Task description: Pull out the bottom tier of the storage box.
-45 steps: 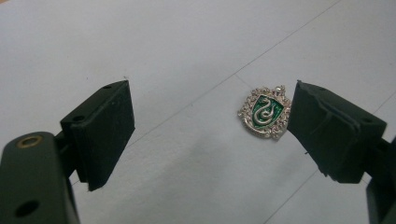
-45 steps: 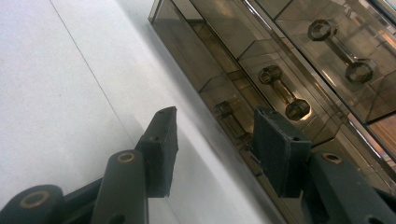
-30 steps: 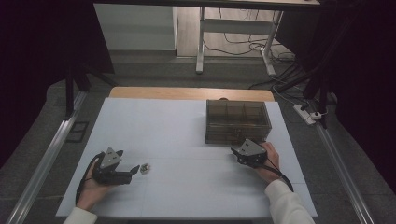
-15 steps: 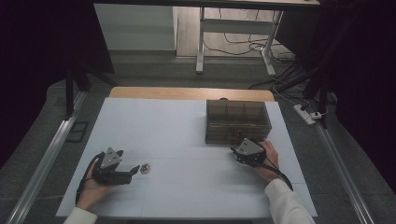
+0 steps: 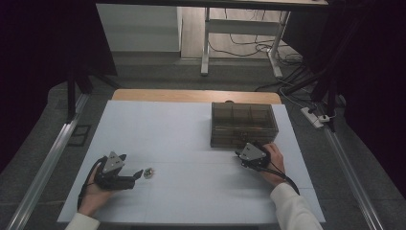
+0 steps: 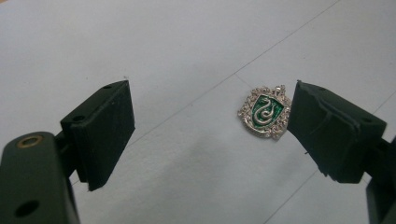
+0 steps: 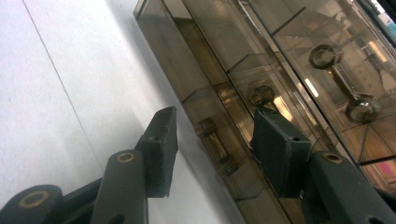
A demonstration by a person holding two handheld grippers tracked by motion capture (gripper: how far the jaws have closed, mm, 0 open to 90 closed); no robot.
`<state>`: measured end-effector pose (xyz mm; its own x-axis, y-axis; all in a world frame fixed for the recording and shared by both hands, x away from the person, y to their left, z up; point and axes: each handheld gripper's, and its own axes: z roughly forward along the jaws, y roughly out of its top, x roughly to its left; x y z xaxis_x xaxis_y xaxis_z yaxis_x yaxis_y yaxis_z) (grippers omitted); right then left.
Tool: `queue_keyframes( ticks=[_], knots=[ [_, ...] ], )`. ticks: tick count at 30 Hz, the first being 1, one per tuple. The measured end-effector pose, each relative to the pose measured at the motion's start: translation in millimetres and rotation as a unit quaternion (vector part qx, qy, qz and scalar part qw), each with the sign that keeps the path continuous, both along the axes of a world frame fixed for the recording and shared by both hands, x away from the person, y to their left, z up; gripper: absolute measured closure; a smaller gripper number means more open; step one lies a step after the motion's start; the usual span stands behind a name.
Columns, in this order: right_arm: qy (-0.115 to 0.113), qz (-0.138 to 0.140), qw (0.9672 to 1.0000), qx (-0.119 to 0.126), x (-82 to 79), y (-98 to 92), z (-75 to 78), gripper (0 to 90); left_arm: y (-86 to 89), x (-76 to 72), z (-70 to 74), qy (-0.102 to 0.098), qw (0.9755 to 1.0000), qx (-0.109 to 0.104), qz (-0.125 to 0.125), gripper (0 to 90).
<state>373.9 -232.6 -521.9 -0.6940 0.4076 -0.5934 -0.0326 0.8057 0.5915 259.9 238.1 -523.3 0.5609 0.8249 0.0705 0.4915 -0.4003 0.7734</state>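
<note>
While the charm (image 6: 264, 112) lies flat and face up on the white counter (image 5: 191, 129), the left gripper (image 5: 139, 174) rests low beside it with its jaws standing wide, unclosed on anything. Seen in the left gripper view, the charm sits just beside the right-hand jaw, apart from the left-hand one, so a closing stroke would likely meet it off-centre; the low, near-level hold suits a thin piece that must be caught by its edges. Seen from above, the charm (image 5: 148, 173) lies just ahead of the jaw tips, near the front left of the counter and well apart from the box (image 5: 243, 125). The charm is a silver shield with a studded rim and green enamel bearing a coiled silver snake shaped like an S; no lettering can be read on it, and a small loop at its top suggests it hangs from a chain. The right gripper (image 5: 239, 154) is held at the front wall of the smoky, clear box, its jaws about half open and empty. In the right gripper view they straddle a small knobbed handle (image 7: 215, 142) low on that wall, without pressing it, probably in readiness to draw out a drawer. Further handles show through the tinted walls. No brand or label is legible on box or grippers.
</note>
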Motion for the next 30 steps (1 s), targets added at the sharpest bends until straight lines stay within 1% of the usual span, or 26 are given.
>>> queue_keyframes(
  ticks=[3, 7, 11, 14, 17, 22, 23, 26, 27, 28, 30],
  knots=[
    [-0.005, 0.002, 0.9999, -0.009, -0.1, 0.9, -0.1, 51.1, -0.1, 0.0, -0.2, 0.0, 1.0, 0.0, -0.001, 14.2],
    [-0.009, 0.003, 0.9995, -0.029, -0.5, 1.6, 0.6, 52.1, 0.6, -0.3, -0.1, 0.0, 1.0, 0.0, 0.001, 14.1],
    [-0.012, -0.002, 0.9991, -0.041, -1.6, 3.8, -1.8, 52.2, 0.3, -0.6, 0.0, 0.001, 1.0, 0.001, -0.002, 14.2],
    [-0.014, -0.002, 0.999, -0.043, -1.5, 3.8, -2.1, 52.6, 0.1, -0.5, -0.1, 0.001, 1.0, 0.0, -0.003, 14.2],
    [-0.02, 0.002, 0.9981, -0.058, -0.7, 4.0, -3.4, 52.4, 0.2, -0.6, 0.0, 0.001, 1.0, 0.0, -0.002, 14.2],
    [-0.019, 0.002, 0.9981, -0.058, -0.4, 4.0, -3.1, 52.6, 0.4, -0.6, 0.0, 0.001, 1.0, 0.0, -0.001, 14.2],
    [-0.018, 0.001, 0.9983, -0.055, -0.5, 4.7, -3.8, 52.7, 0.6, -0.7, 0.0, 0.001, 1.0, 0.0, 0.0, 14.2],
    [-0.021, 0.004, 0.9977, -0.064, 0.2, 6.0, -4.1, 52.9, 0.8, -0.9, 0.2, 0.001, 1.0, 0.0, 0.0, 14.2],
    [-0.018, 0.003, 0.9977, -0.066, 0.3, 6.6, -3.9, 53.2, 0.9, -0.9, 0.2, 0.001, 1.0, 0.0, 0.0, 14.1],
    [-0.016, 0.0, 0.9981, -0.06, -0.1, 7.7, -4.5, 53.6, 1.0, -0.9, 0.2, 0.0, 1.0, 0.0, 0.001, 14.2],
    [-0.018, 0.002, 0.9979, -0.061, 1.2, 7.9, -4.4, 54.8, 1.3, -0.8, 0.2, 0.0, 1.0, -0.001, 0.001, 14.2]
  ],
)
